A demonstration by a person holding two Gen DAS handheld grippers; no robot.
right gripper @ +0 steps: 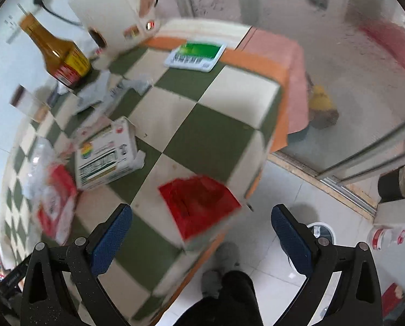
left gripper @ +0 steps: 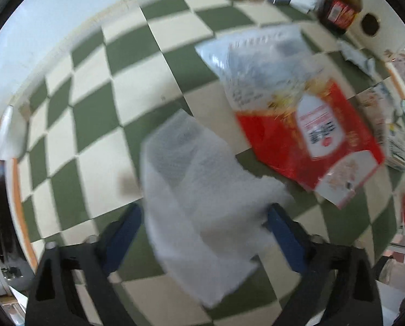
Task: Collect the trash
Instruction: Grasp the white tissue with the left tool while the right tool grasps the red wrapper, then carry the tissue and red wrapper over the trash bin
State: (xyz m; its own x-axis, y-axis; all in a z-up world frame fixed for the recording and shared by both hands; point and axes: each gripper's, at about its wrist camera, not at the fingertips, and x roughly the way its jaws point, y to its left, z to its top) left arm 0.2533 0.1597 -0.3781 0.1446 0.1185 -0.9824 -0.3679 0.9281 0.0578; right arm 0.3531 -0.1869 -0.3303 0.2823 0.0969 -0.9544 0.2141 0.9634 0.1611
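Left claw (left gripper: 205, 233) downward, seemingly astride tissue (left gripper: 202, 203)

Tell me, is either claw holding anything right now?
No. The left claw straddles a white wrapper without pinching it; the right claw hangs open above a red packet.
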